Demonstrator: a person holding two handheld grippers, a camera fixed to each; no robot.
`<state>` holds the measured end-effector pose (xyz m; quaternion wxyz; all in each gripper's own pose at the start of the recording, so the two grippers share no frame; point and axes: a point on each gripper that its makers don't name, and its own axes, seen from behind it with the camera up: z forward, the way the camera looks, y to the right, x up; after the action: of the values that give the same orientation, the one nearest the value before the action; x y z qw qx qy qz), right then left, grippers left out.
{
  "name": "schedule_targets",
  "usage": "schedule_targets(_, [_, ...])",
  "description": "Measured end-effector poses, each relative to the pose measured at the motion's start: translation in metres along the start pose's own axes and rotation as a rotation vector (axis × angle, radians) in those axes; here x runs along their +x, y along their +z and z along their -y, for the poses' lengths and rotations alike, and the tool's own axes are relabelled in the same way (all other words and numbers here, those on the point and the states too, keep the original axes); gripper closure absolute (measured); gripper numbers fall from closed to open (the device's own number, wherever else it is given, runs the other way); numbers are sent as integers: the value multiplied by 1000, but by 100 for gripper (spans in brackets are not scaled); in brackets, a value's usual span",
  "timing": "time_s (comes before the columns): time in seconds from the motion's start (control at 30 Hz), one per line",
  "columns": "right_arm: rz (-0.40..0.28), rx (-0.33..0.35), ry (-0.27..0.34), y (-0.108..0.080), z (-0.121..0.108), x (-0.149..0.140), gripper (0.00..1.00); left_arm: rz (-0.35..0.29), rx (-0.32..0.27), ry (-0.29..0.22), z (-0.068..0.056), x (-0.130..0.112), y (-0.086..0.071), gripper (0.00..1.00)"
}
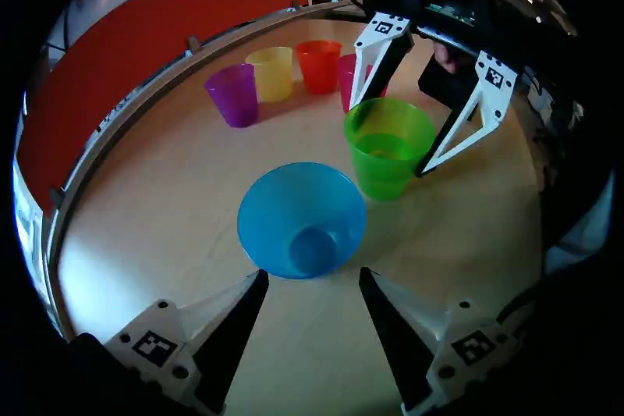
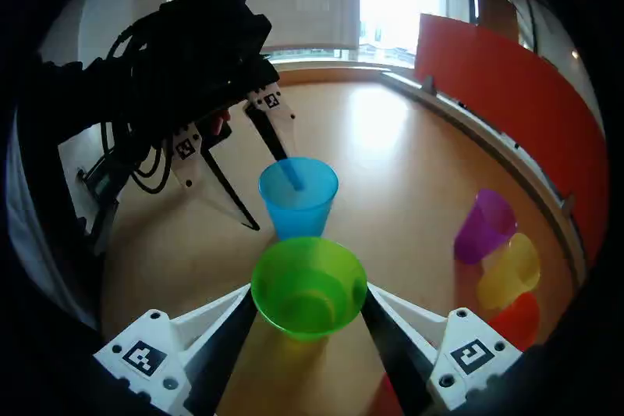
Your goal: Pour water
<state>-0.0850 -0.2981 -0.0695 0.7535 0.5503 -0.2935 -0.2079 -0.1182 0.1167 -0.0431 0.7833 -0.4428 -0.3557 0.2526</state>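
Observation:
A blue cup stands upright on the wooden table, and looks empty. My left gripper is open, its fingertips on either side of the cup's base without pressing it. Just beyond stands a green cup with some liquid in it, held between the fingers of my right gripper. In the right gripper view the green cup sits between the right gripper's fingers, which touch both sides. Behind it are the blue cup and the left gripper, held by a hand.
Purple, yellow, red and pink cups stand in a row at the table's far side. A red partition runs along the raised table edge. The purple cup and yellow cup stand to the right.

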Motion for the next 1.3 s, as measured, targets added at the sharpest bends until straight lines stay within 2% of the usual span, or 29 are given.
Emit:
schedule_targets(0.8, [26, -37, -3, -10, 2, -16, 4, 3, 26, 6, -5, -5, -14, 14])
schedule_targets(1.3, [34, -65, 15, -31, 5, -33, 4, 6, 60, -12, -3, -14, -29, 14])
